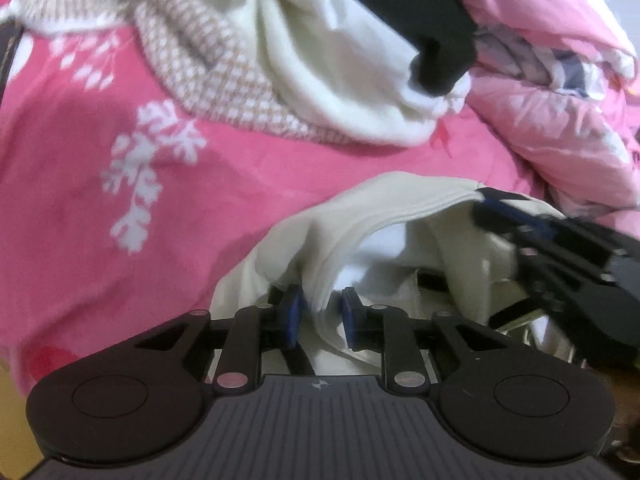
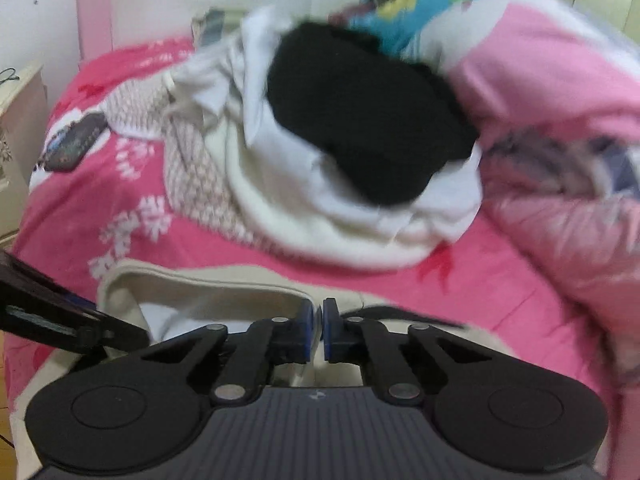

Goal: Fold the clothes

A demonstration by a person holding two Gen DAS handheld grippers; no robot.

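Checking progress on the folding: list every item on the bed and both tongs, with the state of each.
Left tongs: shut on cream garment.
Right tongs: shut on cream garment's edge.
Cream garment: bunched, unfolded.
Black garment: crumpled atop pile.
Checked garment: spread, unfolded.
Pink quilt: rumpled.

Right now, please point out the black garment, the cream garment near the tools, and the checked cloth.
black garment [image 2: 368, 128], right wrist view, on its middle, atop the pile.
cream garment [image 1: 404, 196], left wrist view, on its folded upper edge.
checked cloth [image 1: 224, 60], left wrist view, on its patterned middle part.
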